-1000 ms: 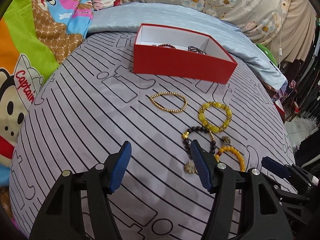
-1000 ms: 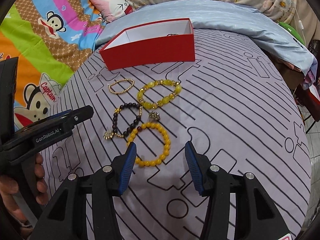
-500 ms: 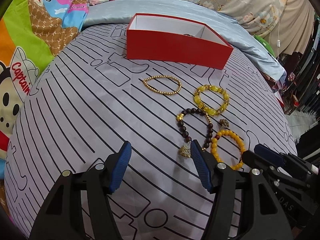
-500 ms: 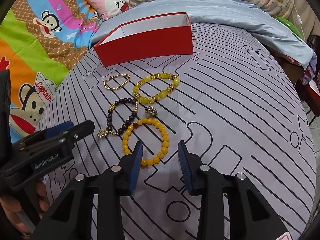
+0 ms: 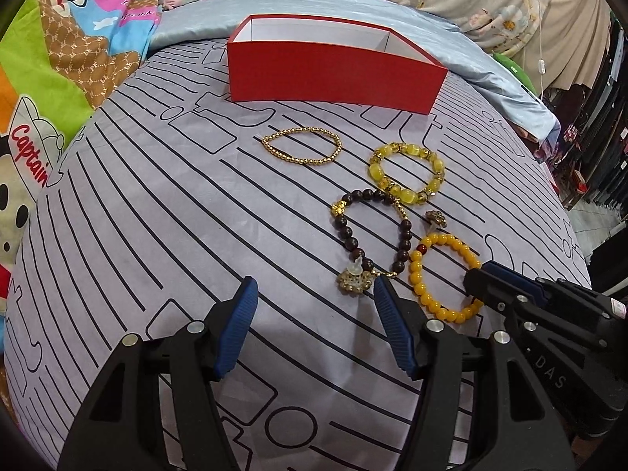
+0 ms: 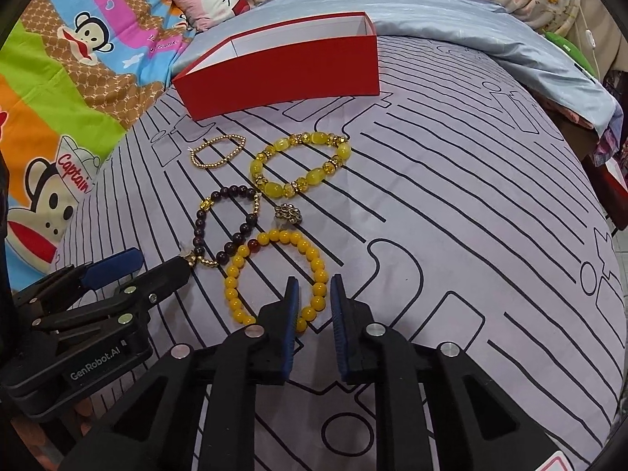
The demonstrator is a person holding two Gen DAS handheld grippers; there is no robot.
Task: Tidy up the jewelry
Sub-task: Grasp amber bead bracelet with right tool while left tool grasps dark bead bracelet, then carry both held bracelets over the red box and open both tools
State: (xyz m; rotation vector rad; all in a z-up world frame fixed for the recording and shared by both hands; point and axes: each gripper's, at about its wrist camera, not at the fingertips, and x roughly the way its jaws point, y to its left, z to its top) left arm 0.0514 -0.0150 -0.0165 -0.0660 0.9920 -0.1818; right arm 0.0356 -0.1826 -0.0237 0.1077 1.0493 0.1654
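Several bracelets lie on the grey patterned cloth. An orange bead bracelet (image 6: 235, 274) lies nearest; it also shows in the left wrist view (image 5: 415, 271). A dark bead bracelet with a charm (image 5: 349, 235), a yellow stone bracelet (image 5: 404, 192) and a thin gold bead bracelet (image 5: 302, 149) lie beyond it. A red open box (image 5: 333, 78) stands behind them; its inside is hidden. My right gripper (image 6: 314, 302) straddles the orange bracelet's near right side, jaws narrowly apart, beads between them. My left gripper (image 5: 314, 314) is open and empty, just left of the dark bracelet's charm.
A cartoon monkey blanket (image 6: 59, 90) lies at the left, a pale blue sheet (image 5: 490, 70) and floral cushions behind the box. The bed drops off at the right edge.
Both grippers have moved forward and lower toward the bracelets. The right gripper's jaws have narrowed from wide open and now sit around the orange bracelet's beads.
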